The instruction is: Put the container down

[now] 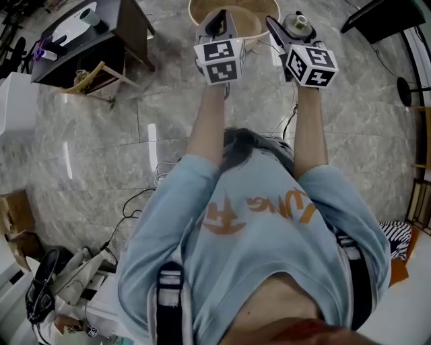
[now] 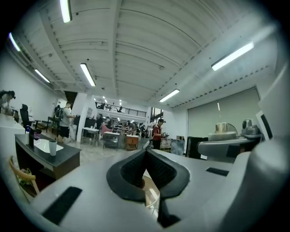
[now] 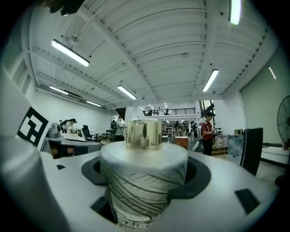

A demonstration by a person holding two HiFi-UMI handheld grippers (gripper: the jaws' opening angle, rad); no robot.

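Observation:
In the right gripper view the container (image 3: 144,186), a white jar with black line drawings and a gold knob lid (image 3: 144,134), stands upright between the dark pads (image 3: 199,179). My right gripper (image 3: 146,177) is shut on it, held level in the air. The head view shows that gripper (image 1: 291,28) and the container (image 1: 297,23) at the near edge of a round wooden table (image 1: 250,20). To their left, my left gripper (image 1: 217,25) hangs over the same table. Its black pads (image 2: 158,170) meet at the tip with nothing between them, so my left gripper (image 2: 145,154) is shut.
A dark desk (image 1: 124,27) with a white cup stands at the far left, a wooden chair (image 1: 94,75) beside it. Cables (image 1: 135,202) lie on the marble floor. A black stand (image 1: 404,87) is at the right. Several people (image 2: 157,133) are far off in the hall.

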